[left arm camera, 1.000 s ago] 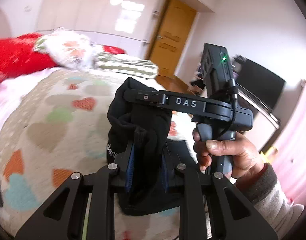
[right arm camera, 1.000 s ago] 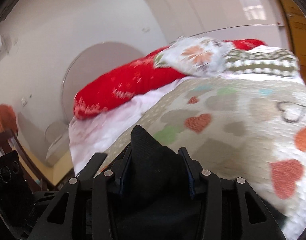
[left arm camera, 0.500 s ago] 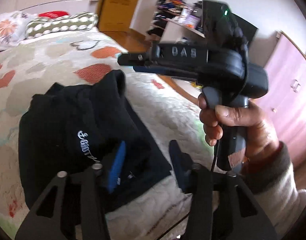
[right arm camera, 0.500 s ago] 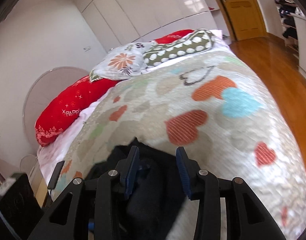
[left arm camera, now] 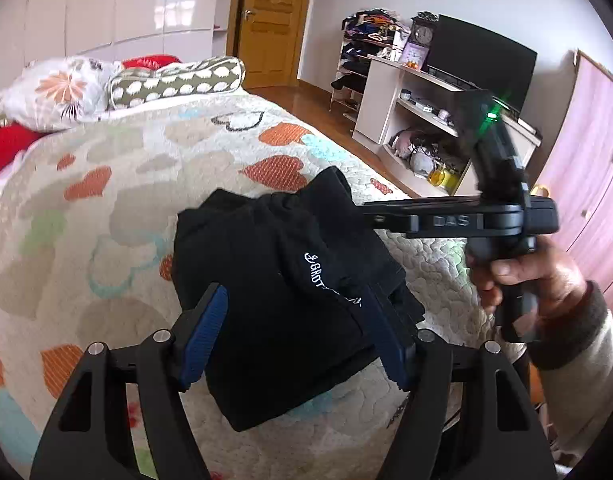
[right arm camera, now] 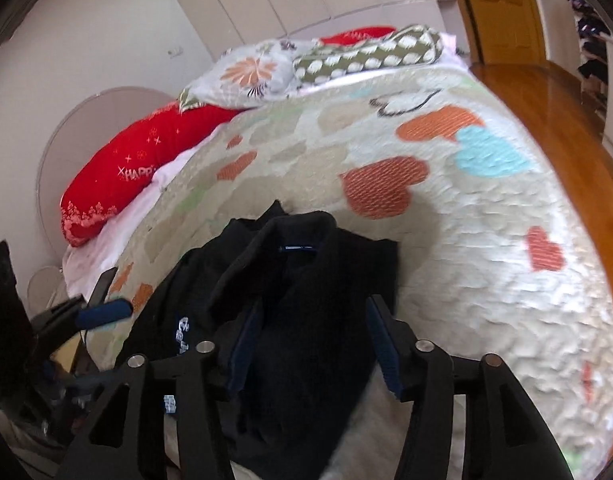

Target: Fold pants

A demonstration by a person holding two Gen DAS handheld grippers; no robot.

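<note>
Black pants [left arm camera: 290,304] on quilt [left arm camera: 118,184], white lettering illegible

We see a bright, evenly daylit room in both wrist views. Ceiling lights glare off the glossy wardrobe doors [left arm camera: 118,4] at the top of each picture. The black pants [left arm camera: 290,292] lose nearly all fold detail in their darkness, though white lettering reads sharply in the left view. The right view is softer, with smear across the heart-patterned quilt [right arm camera: 486,280], and the wooden floor [right arm camera: 546,112] shines. Fisheye distortion bulges the bed and bends the door [left arm camera: 274,20]; dark vignetting rims every corner. The right gripper [left arm camera: 370,216] looks slightly blurred in the left view.
</note>
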